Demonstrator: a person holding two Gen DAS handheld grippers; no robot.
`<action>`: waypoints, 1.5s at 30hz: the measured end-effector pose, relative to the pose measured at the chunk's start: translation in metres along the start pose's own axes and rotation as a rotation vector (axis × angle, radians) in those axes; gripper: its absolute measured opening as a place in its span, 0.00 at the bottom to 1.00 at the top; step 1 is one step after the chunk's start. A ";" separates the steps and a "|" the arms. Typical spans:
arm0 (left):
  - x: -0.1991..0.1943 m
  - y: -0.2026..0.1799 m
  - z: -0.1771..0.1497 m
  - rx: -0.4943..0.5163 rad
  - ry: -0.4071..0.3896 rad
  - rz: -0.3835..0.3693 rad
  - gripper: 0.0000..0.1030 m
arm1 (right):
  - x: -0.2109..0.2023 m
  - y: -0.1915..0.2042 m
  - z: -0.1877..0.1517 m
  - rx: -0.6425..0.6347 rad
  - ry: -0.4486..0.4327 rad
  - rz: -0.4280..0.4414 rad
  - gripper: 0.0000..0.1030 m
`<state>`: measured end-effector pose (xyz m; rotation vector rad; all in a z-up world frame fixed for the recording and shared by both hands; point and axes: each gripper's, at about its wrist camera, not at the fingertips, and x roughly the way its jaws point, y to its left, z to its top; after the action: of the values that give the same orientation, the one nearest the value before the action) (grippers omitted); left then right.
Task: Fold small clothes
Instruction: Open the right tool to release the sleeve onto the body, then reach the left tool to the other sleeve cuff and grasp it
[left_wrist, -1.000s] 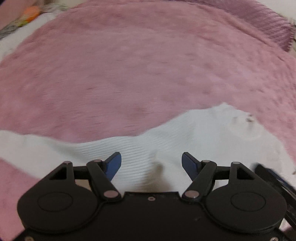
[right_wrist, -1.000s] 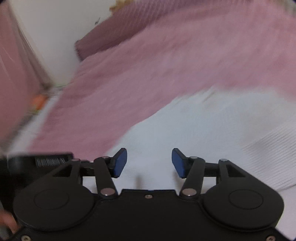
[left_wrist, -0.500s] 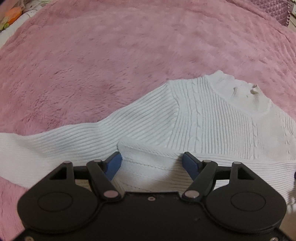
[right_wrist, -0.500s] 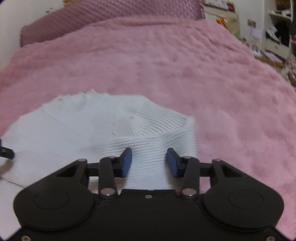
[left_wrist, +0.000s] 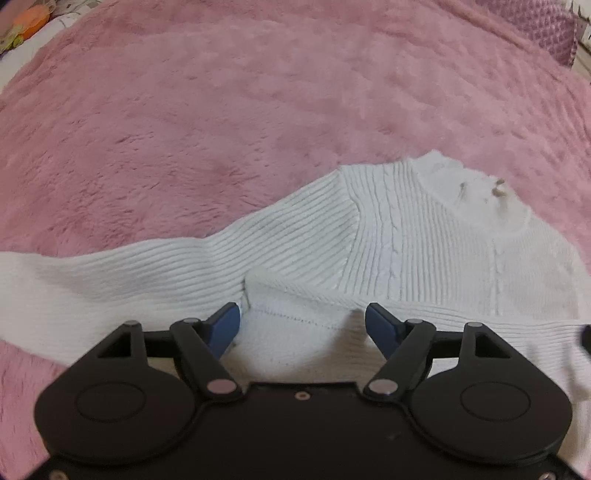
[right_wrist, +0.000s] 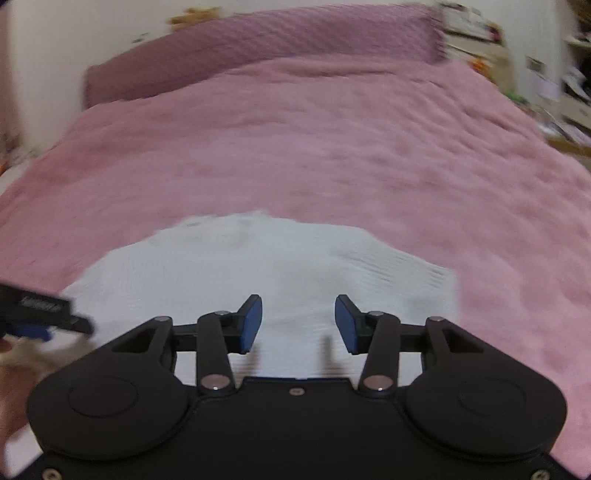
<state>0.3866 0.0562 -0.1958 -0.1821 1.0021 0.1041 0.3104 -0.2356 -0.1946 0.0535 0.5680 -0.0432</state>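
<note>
white ribbed sweater (left_wrist: 406, 236) | you have it lying flat on the pink blanket | cable-knit front, collar at the far right | left sleeve stretched out to the left | hem folded up over the near part of the body

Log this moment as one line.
scene: white sweater lies on pink blanket | left gripper: open over folded hem | right gripper: open over sweater, jaws just opening | nothing held

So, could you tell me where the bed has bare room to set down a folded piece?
Free: the pink blanket between the white sweater and the purple pillow. Crowded: the near edge, where the left gripper and right gripper hang over the sweater.
</note>
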 end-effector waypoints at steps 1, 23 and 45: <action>-0.001 0.002 -0.003 -0.002 0.004 0.000 0.77 | 0.005 0.008 -0.002 -0.004 0.020 0.015 0.44; -0.098 0.272 -0.042 -0.443 -0.113 0.180 0.77 | -0.013 0.168 -0.038 -0.369 -0.009 0.264 0.51; -0.074 0.435 -0.067 -0.951 -0.288 -0.046 0.76 | 0.004 0.250 -0.064 -0.708 -0.008 0.176 0.51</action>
<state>0.2179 0.4691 -0.2137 -1.0272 0.5941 0.5486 0.2929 0.0181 -0.2410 -0.5851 0.5427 0.3294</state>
